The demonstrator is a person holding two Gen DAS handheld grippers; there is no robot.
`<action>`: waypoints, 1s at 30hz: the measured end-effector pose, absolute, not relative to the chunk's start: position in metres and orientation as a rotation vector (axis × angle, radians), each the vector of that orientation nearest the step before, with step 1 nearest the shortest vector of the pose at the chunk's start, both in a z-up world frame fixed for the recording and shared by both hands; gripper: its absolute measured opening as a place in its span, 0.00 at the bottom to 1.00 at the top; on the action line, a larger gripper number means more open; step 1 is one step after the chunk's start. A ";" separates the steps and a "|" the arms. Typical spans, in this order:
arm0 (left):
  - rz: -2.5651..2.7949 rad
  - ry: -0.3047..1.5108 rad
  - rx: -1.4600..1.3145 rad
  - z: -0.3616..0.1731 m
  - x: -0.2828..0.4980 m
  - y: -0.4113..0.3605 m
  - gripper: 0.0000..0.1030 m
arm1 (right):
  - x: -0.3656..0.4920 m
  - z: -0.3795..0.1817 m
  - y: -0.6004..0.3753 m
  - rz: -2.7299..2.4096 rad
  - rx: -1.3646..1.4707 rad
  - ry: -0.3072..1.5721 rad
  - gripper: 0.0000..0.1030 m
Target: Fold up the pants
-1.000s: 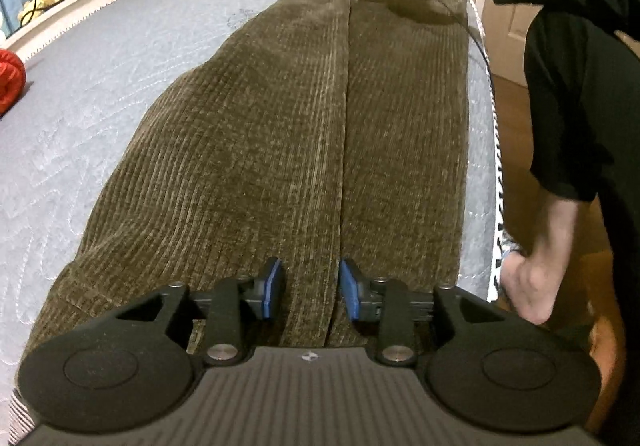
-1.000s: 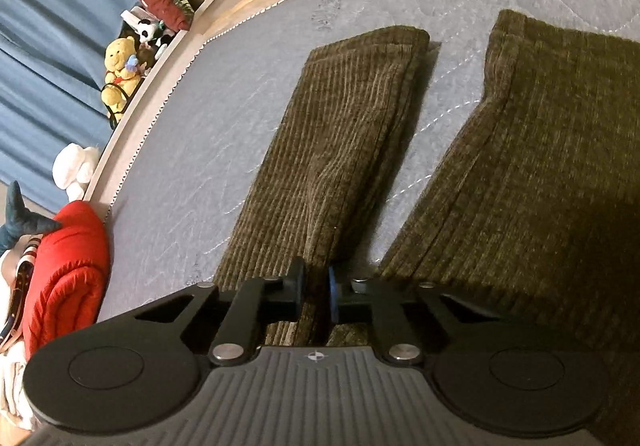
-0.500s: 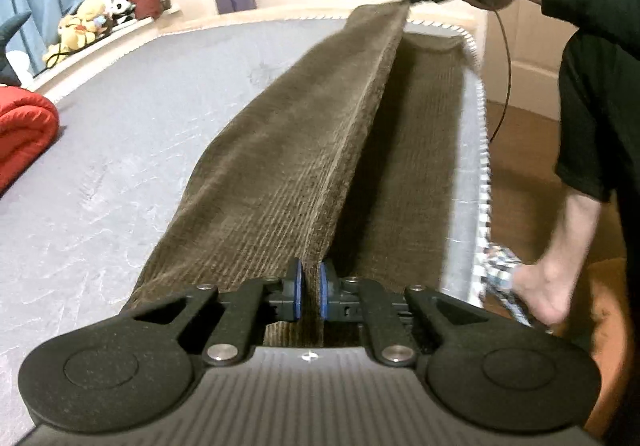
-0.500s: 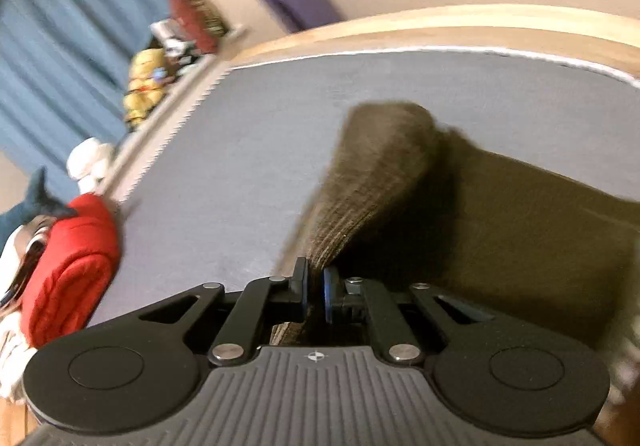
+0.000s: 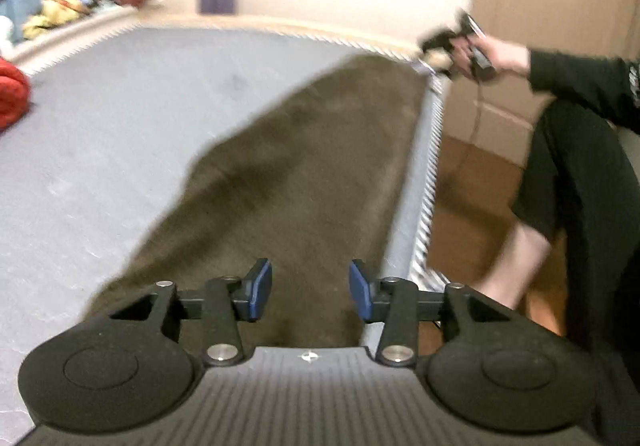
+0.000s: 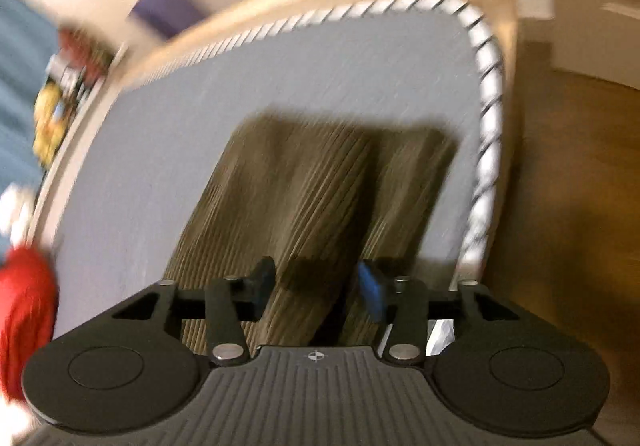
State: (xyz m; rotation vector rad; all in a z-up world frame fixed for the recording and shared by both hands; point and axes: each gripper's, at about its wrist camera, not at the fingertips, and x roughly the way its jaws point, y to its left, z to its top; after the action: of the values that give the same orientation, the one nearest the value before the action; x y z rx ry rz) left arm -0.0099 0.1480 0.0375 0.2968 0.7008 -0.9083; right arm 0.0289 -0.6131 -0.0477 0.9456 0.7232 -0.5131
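**Both jaws let go of the corduroy pants on the bed**

Grey quilted mattress (image 5: 120, 134) fills most of both views, its striped piping running along the edge beside a wooden floor (image 6: 560, 206). Brown corduroy pants (image 5: 304, 166) lie flat on the mattress, stretched lengthwise close to that piped edge, one leg laid over the other; in the right wrist view the upper leg's hem sits a little offset from the lower one, so both leg ends show side by side.

Left gripper (image 5: 310, 295) hovers over the near end of the pants, its blue-padded jaws having just spread apart, with no cloth pinched between them. Right gripper (image 6: 316, 292), held in the person's hand (image 5: 472, 54) at the far end of the pants by the mattress corner, has likewise just opened its jaws; the leg ends lie below them, unheld.

Away from the pants, a red bundle (image 5: 10, 94) lies at the mattress's far side, and soft toys (image 5: 68, 8) line a ledge beyond it. Both views are motion-blurred.
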 end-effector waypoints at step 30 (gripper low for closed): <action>-0.690 0.627 0.335 0.030 0.033 0.150 0.49 | 0.058 -0.067 -0.650 -0.423 1.029 0.600 0.50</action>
State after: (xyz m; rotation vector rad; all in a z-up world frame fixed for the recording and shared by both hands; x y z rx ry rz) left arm 0.0327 0.1496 0.0297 0.3345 0.6269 -0.6901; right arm 0.0580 -0.6505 -0.0673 1.0295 0.6001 -0.4232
